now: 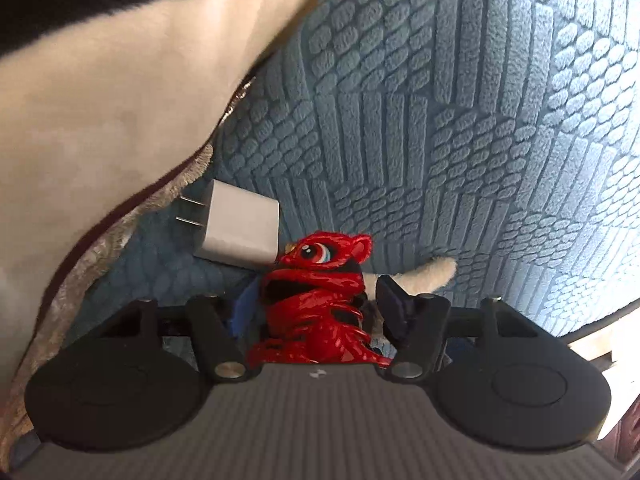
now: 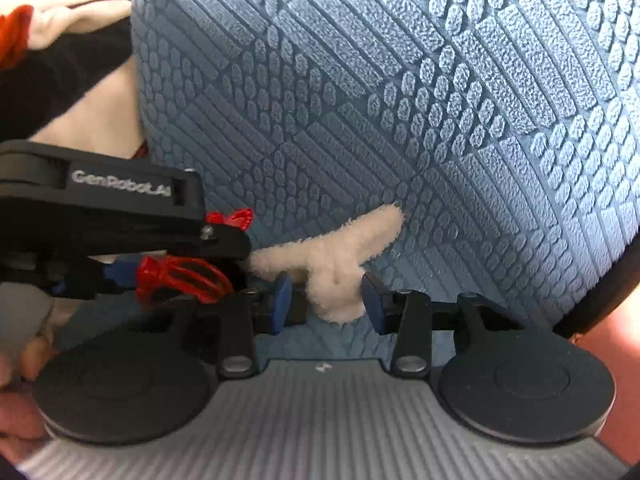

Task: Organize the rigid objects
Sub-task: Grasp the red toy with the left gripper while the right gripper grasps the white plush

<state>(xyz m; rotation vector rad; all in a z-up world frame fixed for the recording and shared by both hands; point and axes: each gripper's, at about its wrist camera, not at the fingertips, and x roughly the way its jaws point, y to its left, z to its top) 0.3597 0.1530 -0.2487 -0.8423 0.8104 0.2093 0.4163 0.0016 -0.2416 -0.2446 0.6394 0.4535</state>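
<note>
My left gripper (image 1: pixel 316 312) is shut on a glossy red toy figure (image 1: pixel 316 300) with a big eye, held just above the blue textured blanket (image 1: pixel 440 120). A white wall charger (image 1: pixel 240 232) with two prongs lies on the blanket just beyond the toy, at left. In the right wrist view my right gripper (image 2: pixel 326 300) is open, its blue pads either side of a white fluffy piece (image 2: pixel 332 260) that lies on the blanket. The left gripper (image 2: pixel 120 216) with the red toy (image 2: pixel 180 276) shows at the left of that view.
A cream plush blanket (image 1: pixel 100 100) with a fuzzy brown edge is heaped at the left. The blue blanket (image 2: pixel 400 100) fills most of both views. A person's hand (image 2: pixel 24 360) shows at the left edge.
</note>
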